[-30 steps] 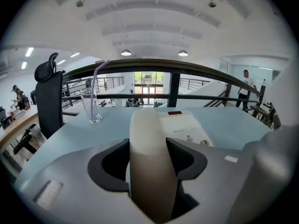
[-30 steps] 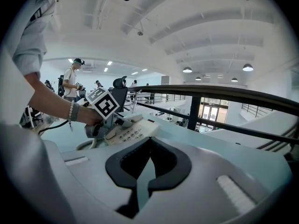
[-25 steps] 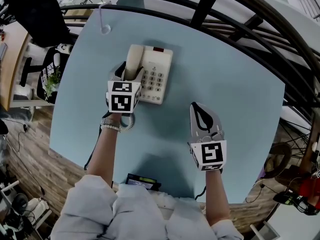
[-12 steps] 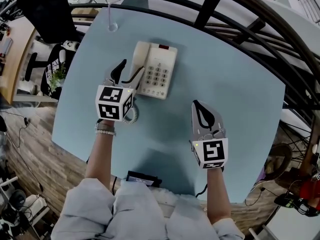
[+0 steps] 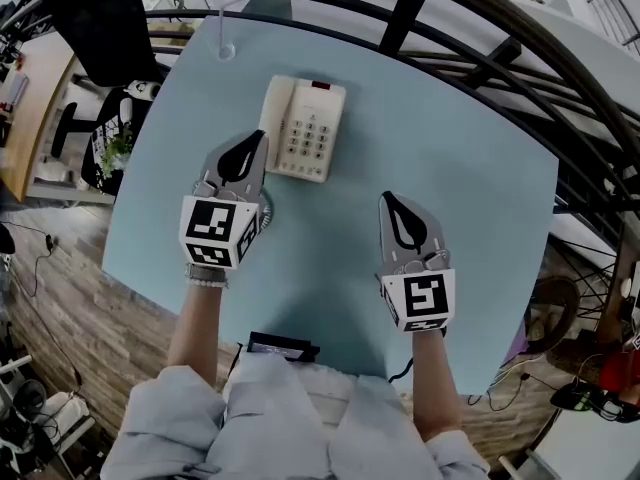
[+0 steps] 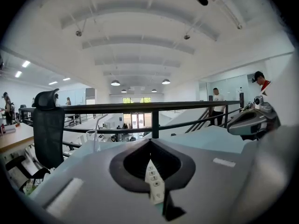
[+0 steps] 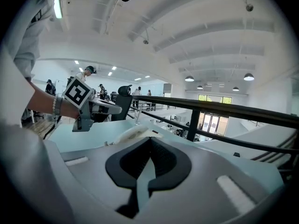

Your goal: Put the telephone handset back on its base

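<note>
The cream telephone [image 5: 305, 130] stands on the pale blue table [image 5: 440, 168], its handset [image 5: 277, 108] lying in the cradle along the left side of the base. My left gripper [image 5: 257, 140] is just short of the phone's near left corner, shut and holding nothing. Through its closed jaws, the left gripper view shows a strip of the keypad [image 6: 153, 181]. A short way to the right, my right gripper [image 5: 388, 201] hovers over bare table, shut and empty. In the right gripper view the phone [image 7: 133, 133] lies ahead to the left, near the left gripper [image 7: 93, 108].
The coiled cord [image 5: 266, 208] runs under my left gripper. A clear glass with a straw [image 5: 225, 48] stands at the table's far left corner. A black railing [image 5: 400, 13] curves behind the table, with a black office chair [image 5: 100, 28] beyond. A black device [image 5: 280, 348] sits at the near edge.
My left gripper let go of the handset, which now rests on the base. It then drew back towards me and its jaws shut. The right gripper has hardly moved.
</note>
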A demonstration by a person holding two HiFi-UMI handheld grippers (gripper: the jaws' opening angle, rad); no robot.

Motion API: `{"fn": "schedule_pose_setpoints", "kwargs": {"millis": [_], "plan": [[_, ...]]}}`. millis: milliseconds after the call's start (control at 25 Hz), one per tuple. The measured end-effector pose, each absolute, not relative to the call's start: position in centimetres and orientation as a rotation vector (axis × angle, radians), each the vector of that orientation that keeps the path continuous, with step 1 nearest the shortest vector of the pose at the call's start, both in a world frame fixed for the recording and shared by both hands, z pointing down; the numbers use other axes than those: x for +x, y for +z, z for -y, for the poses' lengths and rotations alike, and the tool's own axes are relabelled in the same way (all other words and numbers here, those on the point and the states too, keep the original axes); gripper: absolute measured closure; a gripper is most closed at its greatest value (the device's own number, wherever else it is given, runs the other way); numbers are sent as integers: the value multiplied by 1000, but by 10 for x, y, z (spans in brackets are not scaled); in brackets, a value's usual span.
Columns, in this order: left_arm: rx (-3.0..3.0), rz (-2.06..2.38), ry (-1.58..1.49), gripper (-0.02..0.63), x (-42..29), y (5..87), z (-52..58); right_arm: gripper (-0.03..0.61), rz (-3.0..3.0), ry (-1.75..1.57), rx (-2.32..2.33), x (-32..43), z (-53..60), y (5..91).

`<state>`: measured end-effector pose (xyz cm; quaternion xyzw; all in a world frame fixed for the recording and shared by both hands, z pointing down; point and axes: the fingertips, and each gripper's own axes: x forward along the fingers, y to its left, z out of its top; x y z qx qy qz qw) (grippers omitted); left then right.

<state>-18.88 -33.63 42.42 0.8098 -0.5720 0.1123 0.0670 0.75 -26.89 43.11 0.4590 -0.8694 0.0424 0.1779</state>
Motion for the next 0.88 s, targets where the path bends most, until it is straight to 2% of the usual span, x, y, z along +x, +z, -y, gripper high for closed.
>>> {"fn": "schedule_pose_setpoints", "kwargs": {"millis": [880], "plan": [[2642, 1666, 281, 611, -103, 343, 188, 572, 2532, -27, 1342, 57, 166, 356]]}}
